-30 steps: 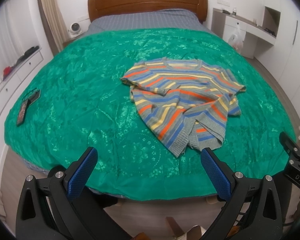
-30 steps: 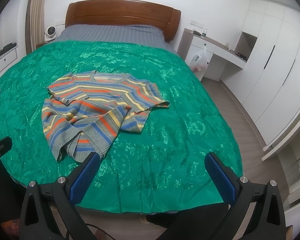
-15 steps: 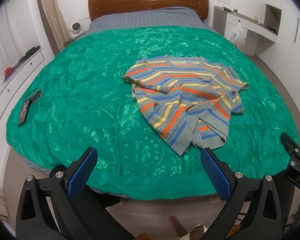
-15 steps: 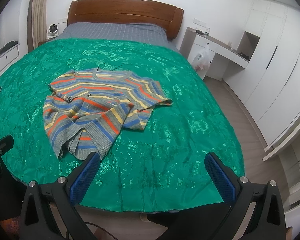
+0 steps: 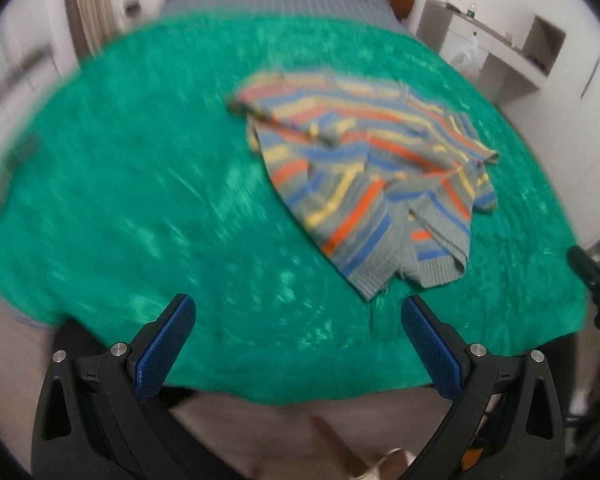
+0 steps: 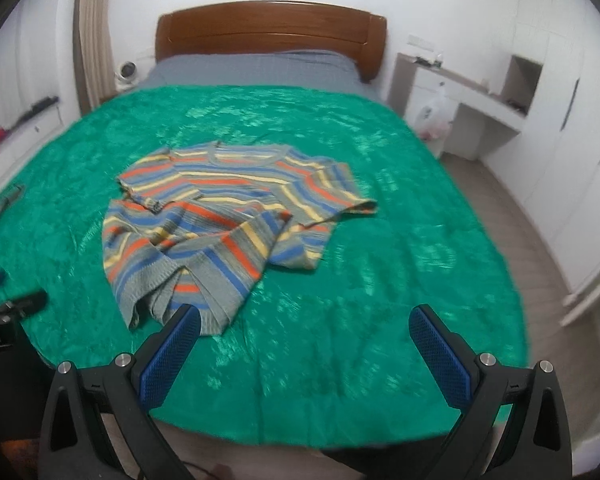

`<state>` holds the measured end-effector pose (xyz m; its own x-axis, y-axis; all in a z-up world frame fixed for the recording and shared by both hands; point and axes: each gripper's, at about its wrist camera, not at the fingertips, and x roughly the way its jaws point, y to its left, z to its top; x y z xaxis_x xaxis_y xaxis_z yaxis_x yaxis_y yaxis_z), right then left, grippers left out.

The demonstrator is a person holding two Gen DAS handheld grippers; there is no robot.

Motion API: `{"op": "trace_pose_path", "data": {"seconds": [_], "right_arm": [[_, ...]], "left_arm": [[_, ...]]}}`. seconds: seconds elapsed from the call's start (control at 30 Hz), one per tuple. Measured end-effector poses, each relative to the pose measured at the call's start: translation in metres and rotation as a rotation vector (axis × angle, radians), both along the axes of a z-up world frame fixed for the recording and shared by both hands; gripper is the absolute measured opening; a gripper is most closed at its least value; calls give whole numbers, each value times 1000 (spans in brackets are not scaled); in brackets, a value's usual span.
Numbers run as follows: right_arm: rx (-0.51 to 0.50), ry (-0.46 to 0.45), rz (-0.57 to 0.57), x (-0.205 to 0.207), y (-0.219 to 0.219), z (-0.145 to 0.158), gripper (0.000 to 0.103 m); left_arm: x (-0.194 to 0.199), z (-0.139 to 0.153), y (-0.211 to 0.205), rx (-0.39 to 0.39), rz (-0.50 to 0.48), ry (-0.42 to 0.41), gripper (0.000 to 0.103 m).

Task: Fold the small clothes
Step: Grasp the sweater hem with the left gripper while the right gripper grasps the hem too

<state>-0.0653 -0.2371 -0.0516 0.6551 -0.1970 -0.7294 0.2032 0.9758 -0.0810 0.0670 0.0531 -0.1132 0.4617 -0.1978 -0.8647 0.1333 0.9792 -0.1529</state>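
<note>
— Where was the striped sweater point(image 6: 224, 216)?

— It lay crumpled on the green bedspread point(image 6: 380, 280), toward the foot half of the bed, its neckline pointing to the wooden headboard point(image 6: 268, 40). One sleeve was folded across the chest, and the ribbed hem point(image 5: 396, 276) was bunched and turned toward the bed's near edge.

— And the left gripper point(image 5: 298, 334)?

— Its blue-padded fingers point(image 5: 166, 346) stood wide apart with nothing between them, hovering over the foot edge of the bedspread. The hem sat just beyond the tip of the right-hand finger, not touching it. That view was blurred.

— The right gripper point(image 6: 304, 346)?

— Also spread wide and empty. In its own view the tip of its left-hand finger point(image 6: 170, 356) overlapped the sweater's hem; whether it touched the knit I could not tell.

— Anything else on the bed?

— A dark flat object point(image 6: 4, 208) lay near the left edge of the bedspread, too blurred to name. Grey bedding point(image 6: 256, 68) showed above the green cover. A white desk point(image 6: 460, 92) stood to the right of the bed, with a plastic bag point(image 6: 434, 116) hanging at it.
</note>
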Motion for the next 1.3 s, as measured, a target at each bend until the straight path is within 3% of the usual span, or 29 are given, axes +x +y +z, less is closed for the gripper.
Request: {"op": "trace_pose_path", "data": {"seconds": [0.1,0.2,0.27,0.33,0.37,0.4,0.43,0.47,0.53,0.67,0.8,0.87,0.93,1.0,1.13,1.3], "right_arm": [[161,51,59,25,-15,-34,102],[312,140,99,56,-17,-71,92],[326,184,182,69,0,-85,91],[256,210,245,81,21,-100,85],[225,219,264,87,28,-106,78],[200,229,274,92,33,-113,52],[195,239,265,96,33,-118,31],[209,232,236,96,28,-118,27],[285,198,198,87,13,-109,6],[390,191,189,42,-11,-78,6],[438,285,123,-13,-31,-79,7],[435,363,88,-28,-34,-95,14],[383,389,58,-34,-36,-101,34],[380,358,32,-34,-38,-95,49],[482,232,27,-21,-41,-73,74],[461,198,26,16,-9,-83,78]], "left_arm": [[24,-38,7,-120,-3,92,101],[36,-57,-3,-200,-6,128,99],[41,-62,-16,-217,-31,124,96],[47,-70,-32,-217,-46,133,78],[51,-72,-35,-213,-47,138,51],[54,-74,-37,-206,-47,136,18],[55,-74,-36,-211,-46,135,5],[56,-73,-32,-231,-40,139,6],[51,-64,-16,-262,-25,126,5],[23,-39,22,-192,-77,108,5],[3,-47,44,-83,-107,159,5],[-2,-58,43,-29,-115,171,5],[-5,-68,41,1,-122,184,5],[-6,-73,38,-10,-116,193,5],[-5,-74,31,9,-101,163,6],[-3,-82,27,30,-78,152,6]]}}
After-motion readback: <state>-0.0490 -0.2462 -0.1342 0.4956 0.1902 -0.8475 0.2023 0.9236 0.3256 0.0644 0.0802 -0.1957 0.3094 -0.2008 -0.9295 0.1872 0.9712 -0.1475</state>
